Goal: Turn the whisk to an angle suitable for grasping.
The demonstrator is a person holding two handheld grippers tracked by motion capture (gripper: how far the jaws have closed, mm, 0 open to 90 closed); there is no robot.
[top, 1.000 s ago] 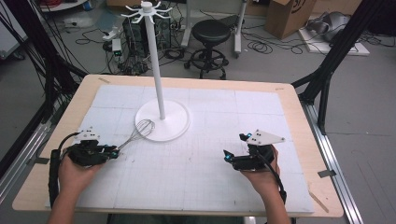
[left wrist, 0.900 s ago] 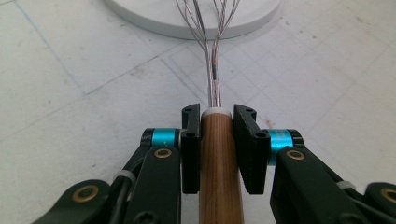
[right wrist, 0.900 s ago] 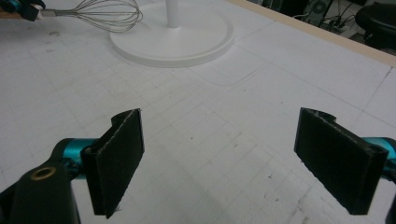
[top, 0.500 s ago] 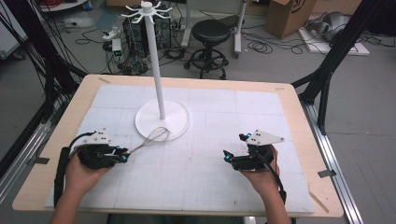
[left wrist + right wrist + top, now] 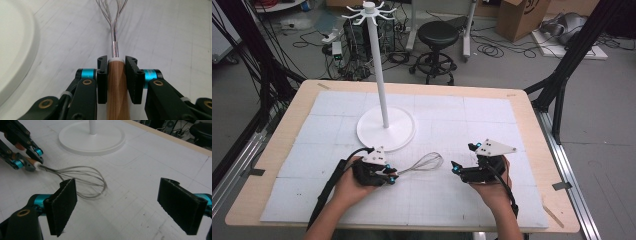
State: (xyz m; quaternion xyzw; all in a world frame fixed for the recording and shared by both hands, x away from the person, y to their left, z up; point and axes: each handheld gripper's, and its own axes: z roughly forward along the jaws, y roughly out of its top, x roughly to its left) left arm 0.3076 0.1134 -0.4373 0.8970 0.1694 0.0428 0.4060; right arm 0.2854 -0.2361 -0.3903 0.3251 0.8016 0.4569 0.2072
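The left gripper (image 5: 384, 173) pinches the whisk (image 5: 422, 163) by its handle, low over the worktop (image 5: 462, 200) in front of the stand (image 5: 384, 127). The high view shows the whole layout: the wire head points toward the right gripper (image 5: 462, 170), which rests near it with jaws spread and nothing between them.

The left gripper view gives what the high view cannot: the handle (image 5: 117, 87) is turned, grained wood, capped by a white collar and a short metal sleeve from which thin steel wires fan out; both black pads press its sides. The right gripper view shows the balloon of wires (image 5: 82, 182) lying just above the white gridded mat, close ahead of its own ribbed pads (image 5: 63, 205), with the stand's round, smooth white base (image 5: 92, 138) behind.

The stand is a slim white pole with short hook arms on top. The worktop is pale wood under the mat.

Since the earlier frames the left hand has carried the whisk from beside the base toward the middle; the right hand has kept its place.
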